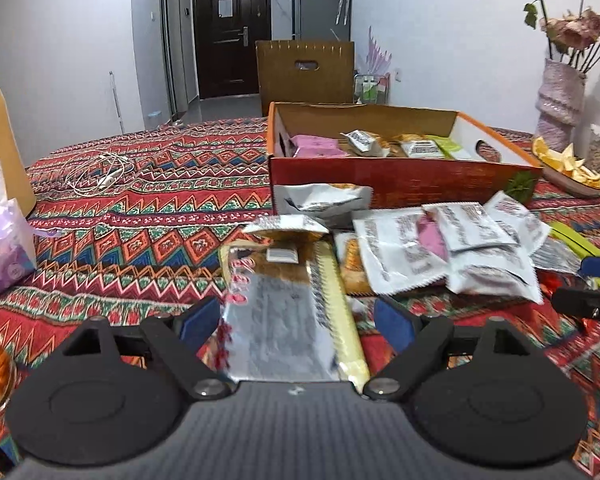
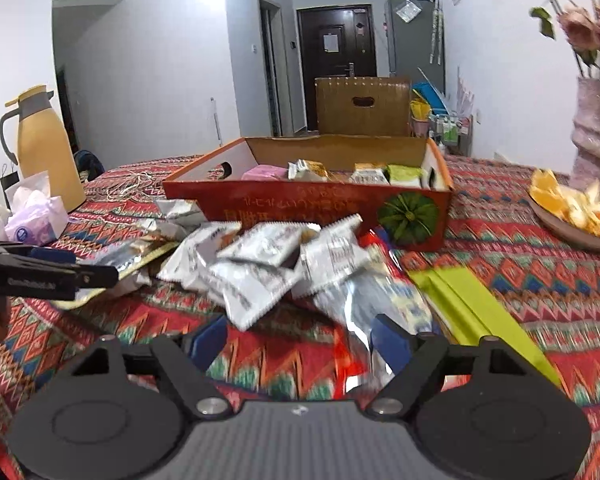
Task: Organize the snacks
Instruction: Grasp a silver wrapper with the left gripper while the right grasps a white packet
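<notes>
A red cardboard box (image 1: 400, 180) (image 2: 300, 208) stands on the patterned tablecloth and holds several snack packets. A pile of white snack packets (image 1: 448, 248) (image 2: 260, 264) lies in front of it. My left gripper (image 1: 296, 326) is open, its blue pads on either side of a long silver and yellow packet (image 1: 292, 308) lying flat. My right gripper (image 2: 300, 340) is open and empty, low over the cloth near a silver and red packet (image 2: 380, 312). The left gripper also shows at the left edge of the right wrist view (image 2: 48, 272).
A yellow thermos (image 2: 44, 148) and a tissue pack (image 2: 36, 220) stand at the left. A green flat packet (image 2: 480, 312) lies at the right. A plate of orange peel (image 2: 572, 208) and a flower vase (image 2: 596, 136) stand at the far right. A white cable (image 1: 100, 172) lies on the cloth.
</notes>
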`<state>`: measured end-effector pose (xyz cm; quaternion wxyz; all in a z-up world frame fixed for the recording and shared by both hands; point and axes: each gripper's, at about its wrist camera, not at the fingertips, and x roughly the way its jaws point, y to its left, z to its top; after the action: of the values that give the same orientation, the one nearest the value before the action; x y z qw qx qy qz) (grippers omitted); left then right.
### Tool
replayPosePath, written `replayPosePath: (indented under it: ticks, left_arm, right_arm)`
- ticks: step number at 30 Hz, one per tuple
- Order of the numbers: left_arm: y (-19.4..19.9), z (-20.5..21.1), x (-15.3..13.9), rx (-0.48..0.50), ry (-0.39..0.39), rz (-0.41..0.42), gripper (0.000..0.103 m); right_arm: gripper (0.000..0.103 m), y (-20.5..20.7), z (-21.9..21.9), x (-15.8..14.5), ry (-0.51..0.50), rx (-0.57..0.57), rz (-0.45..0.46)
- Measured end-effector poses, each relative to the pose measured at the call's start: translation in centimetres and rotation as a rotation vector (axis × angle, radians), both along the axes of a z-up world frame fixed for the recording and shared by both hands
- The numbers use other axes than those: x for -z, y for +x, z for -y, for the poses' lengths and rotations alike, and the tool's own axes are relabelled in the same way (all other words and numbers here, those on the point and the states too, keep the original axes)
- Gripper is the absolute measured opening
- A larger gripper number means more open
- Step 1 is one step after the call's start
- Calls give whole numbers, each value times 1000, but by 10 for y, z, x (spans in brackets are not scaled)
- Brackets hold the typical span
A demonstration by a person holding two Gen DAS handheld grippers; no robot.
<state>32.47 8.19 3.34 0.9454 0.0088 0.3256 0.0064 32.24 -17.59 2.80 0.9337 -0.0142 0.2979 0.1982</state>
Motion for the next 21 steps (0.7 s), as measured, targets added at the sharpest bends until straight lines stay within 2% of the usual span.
replayPosePath:
  ticks: [9,14,16,17,19,21]
  left_arm:
    - [37,-19,16,-10,-51,-59,82]
    - [40,-22,17,14,-85,-65,72]
    - [39,-21,16,13,-81,-59,58]
    - [38,-21,16,13,-82,-58,58]
    - [36,-22,14,12,-86,-62,53]
    - [30,-21,12,7,-90,-63,51]
  right_arm:
    - [75,42,-41,7,-39,-103,-6]
    - [74,62,-49,21,-33,-124,-60]
    - [74,67,-51,26,-10,-141,-76]
    - [71,67,-53,27,-13,-149,-80]
    - [49,67,-57,27,-26,-173,-92]
    - [37,63,-61,28,-53,-171,-84]
